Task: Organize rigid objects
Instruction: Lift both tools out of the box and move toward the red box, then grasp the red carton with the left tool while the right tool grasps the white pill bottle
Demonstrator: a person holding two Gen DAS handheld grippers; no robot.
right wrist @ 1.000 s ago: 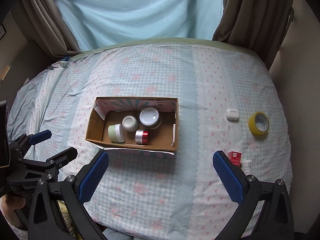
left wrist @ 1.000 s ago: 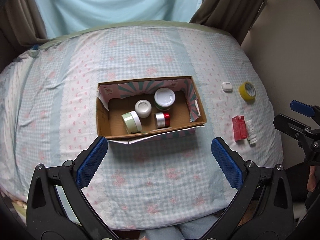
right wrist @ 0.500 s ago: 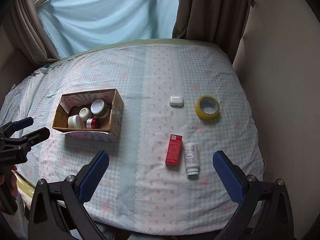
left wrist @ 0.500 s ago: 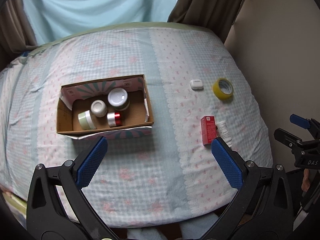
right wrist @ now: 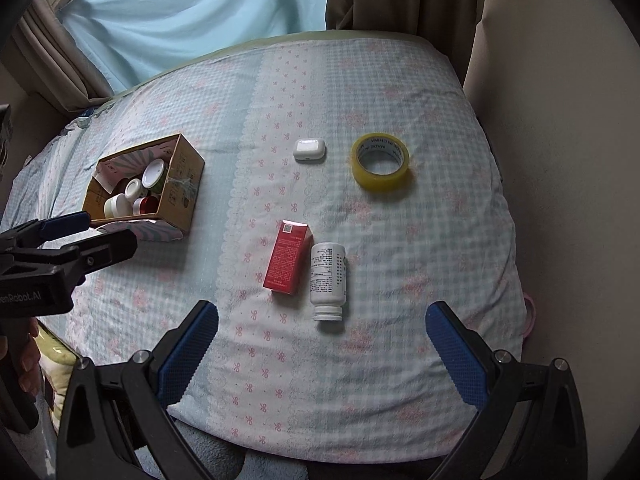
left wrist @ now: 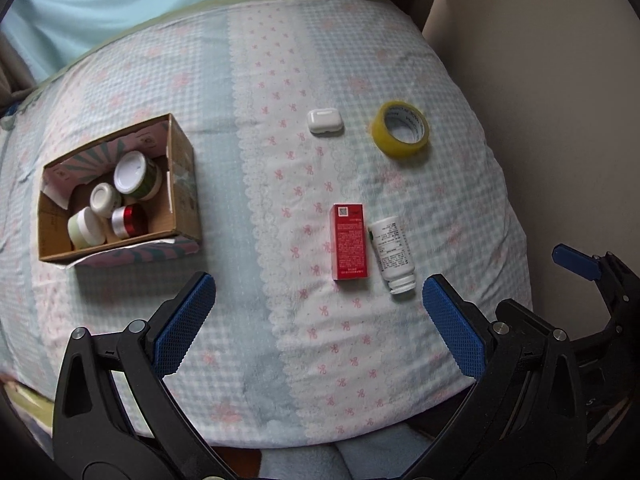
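Observation:
A cardboard box [left wrist: 182,172] [right wrist: 182,188] holding several small jars [left wrist: 130,176] sits on the left of the bed. To its right lie a red carton [left wrist: 350,242] [right wrist: 288,256] and a white bottle [left wrist: 392,252] [right wrist: 328,276] on its side, touching each other. Farther back are a white earbud case [left wrist: 325,121] [right wrist: 309,149] and a yellow tape roll [left wrist: 400,129] [right wrist: 380,161]. My left gripper [left wrist: 316,320] hovers open near the front edge. My right gripper [right wrist: 320,344] is open too, just short of the bottle's cap. Both are empty.
The bed [right wrist: 420,80] wears a pale blue checked sheet with pink bows. A beige wall [right wrist: 560,160] runs along its right side. Blue and brown curtains [right wrist: 192,8] hang behind. A hand [right wrist: 24,356] holds the left tool at the left edge.
Both views have swung right and moved closer. The box has slid to the left of each view, and the carton, bottle, case and tape now sit ahead. Nothing was grasped.

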